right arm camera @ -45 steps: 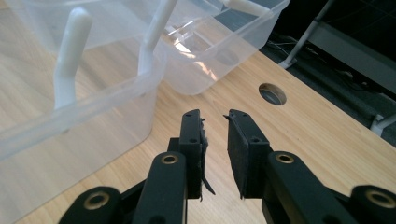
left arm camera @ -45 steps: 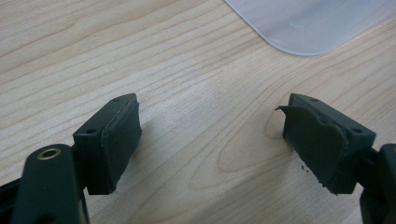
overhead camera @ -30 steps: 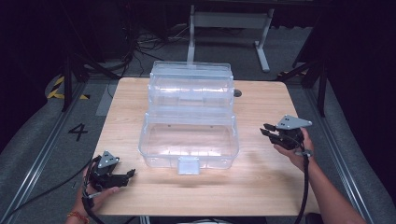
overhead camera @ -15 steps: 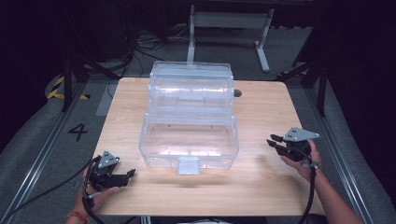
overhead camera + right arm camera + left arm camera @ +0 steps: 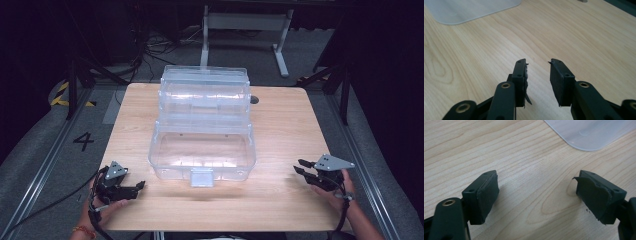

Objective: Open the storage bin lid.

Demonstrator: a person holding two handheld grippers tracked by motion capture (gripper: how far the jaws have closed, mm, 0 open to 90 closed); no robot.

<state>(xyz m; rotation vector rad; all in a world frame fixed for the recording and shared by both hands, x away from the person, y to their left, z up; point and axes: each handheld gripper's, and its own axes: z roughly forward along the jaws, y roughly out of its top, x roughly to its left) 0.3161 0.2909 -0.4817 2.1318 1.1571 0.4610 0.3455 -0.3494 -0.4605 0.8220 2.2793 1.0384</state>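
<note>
Right gripper [image 5: 303, 167] low over the near right of the surface [image 5: 280, 130], jaws a little apart after just opening, nothing between them; left gripper [image 5: 139, 186] at the near left corner, jaws spread wide and empty. Risk from here, as a judgement: dragging the pads across the wood on a low approach, or knocking the clear plastic box [image 5: 202, 150] askew from one side, given its light look. Box mid-surface between both grippers, well apart from each, latch tab [image 5: 202, 177] facing the near edge.
</note>
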